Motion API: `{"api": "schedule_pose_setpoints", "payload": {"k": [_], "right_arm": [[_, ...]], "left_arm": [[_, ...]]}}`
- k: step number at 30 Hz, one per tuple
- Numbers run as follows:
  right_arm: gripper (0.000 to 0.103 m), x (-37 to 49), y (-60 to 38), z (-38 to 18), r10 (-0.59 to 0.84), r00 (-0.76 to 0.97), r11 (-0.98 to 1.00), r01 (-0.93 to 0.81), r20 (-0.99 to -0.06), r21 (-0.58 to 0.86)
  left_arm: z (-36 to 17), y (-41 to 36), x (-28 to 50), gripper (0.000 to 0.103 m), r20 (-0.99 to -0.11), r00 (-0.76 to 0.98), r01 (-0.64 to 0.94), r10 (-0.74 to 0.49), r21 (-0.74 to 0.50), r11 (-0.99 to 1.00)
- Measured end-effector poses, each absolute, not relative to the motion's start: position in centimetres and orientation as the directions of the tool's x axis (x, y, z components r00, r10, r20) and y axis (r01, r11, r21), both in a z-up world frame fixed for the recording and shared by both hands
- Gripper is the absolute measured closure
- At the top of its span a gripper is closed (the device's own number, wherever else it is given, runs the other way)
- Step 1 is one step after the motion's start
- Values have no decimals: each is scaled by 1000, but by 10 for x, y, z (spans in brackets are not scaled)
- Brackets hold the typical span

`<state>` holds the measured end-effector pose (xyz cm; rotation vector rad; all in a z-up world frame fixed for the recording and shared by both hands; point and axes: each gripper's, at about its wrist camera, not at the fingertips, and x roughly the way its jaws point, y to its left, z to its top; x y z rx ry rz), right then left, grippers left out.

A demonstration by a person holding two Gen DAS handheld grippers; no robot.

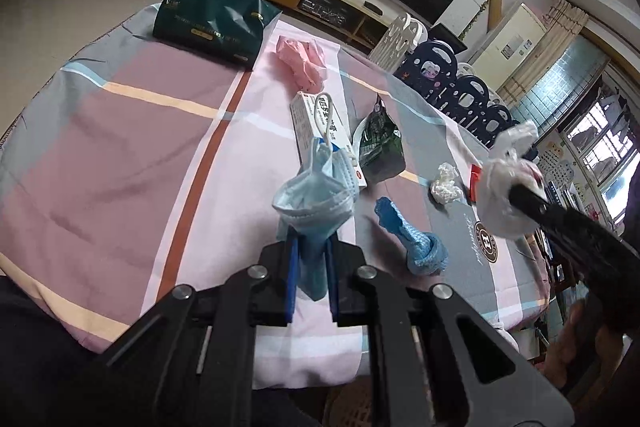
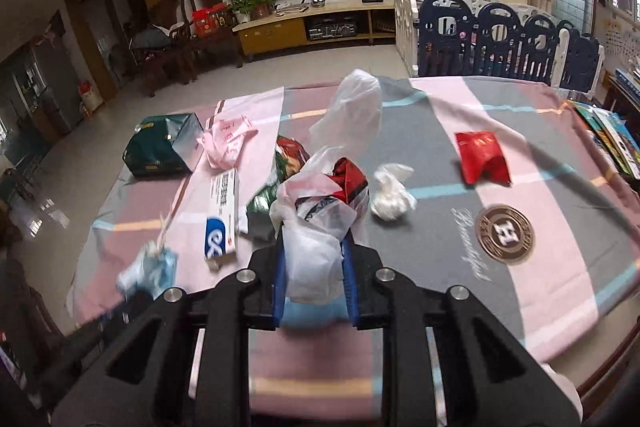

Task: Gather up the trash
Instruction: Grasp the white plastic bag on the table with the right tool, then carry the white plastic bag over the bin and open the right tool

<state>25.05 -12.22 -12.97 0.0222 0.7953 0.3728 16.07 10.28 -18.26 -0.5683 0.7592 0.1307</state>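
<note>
left hand-held gripper pinching blue face mask, right hand-held gripper clamping plastic bag, "h" emblem on tablecloth

In your left wrist view, the face mask hangs at frame centre between your left gripper fingers. Behind it on the table lies the carton, the crumpled wrapper further up, the tissue pack upper left. Your right gripper clamps the plastic bag; the tissue wad sits just right of it
</note>
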Motion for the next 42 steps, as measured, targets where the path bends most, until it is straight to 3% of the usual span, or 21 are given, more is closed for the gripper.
{"api": "schedule_pose_setpoints", "payload": {"k": [6,13,42], "right_arm": [[79,196,-170,-141,306,630,949,-258,-714,180],[79,160,-217,-142,245,656,968,-130,-714,213],[79,112,-256,-115,203,690,979,-117,-695,169]], "left_arm": [[-169,97,147,90,-683,728,-312,-60,-408,858],[-136,52,121,90,-653,757,-202,19,-207,957],[-127,37,105,90,-661,749,-146,-45,-230,962]]}}
